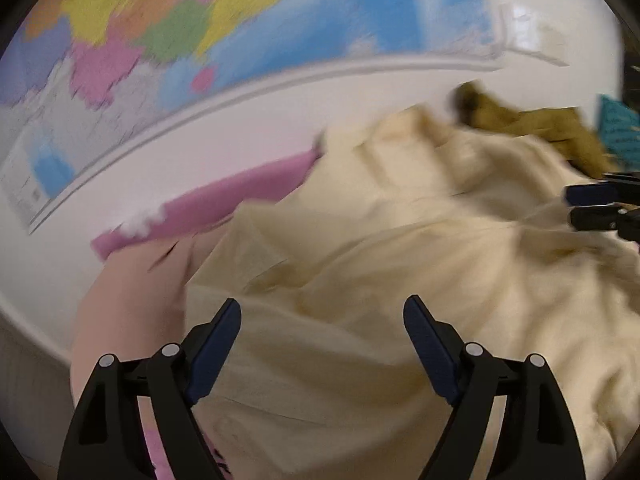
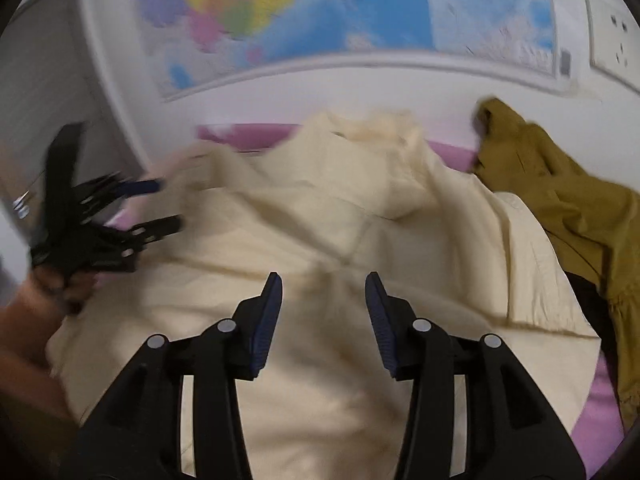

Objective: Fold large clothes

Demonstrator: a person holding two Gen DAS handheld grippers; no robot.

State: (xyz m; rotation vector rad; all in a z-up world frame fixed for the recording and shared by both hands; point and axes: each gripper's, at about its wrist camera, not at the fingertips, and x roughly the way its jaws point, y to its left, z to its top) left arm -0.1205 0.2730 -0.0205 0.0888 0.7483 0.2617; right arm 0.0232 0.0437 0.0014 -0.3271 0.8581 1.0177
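On pink sheet (image 2: 248,136): cream garment (image 2: 320,216), rumpled, centre. Olive garment (image 2: 560,184) at 2 o'clock, touching it. Left gripper (image 1: 322,312) spread wide, holding nothing; right gripper (image 2: 324,280) likewise, both over cream cloth. Map (image 2: 320,20) at 12 o'clock.

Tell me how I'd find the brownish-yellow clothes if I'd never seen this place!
Look for the big colourful map on the white wall. Below it lies a pink sheet with a large cream garment heaped across it. The mustard garment is crumpled at the cream one's right edge, up against the wall; it is the only dark, olive-yellow cloth there, far darker than its pale neighbour.
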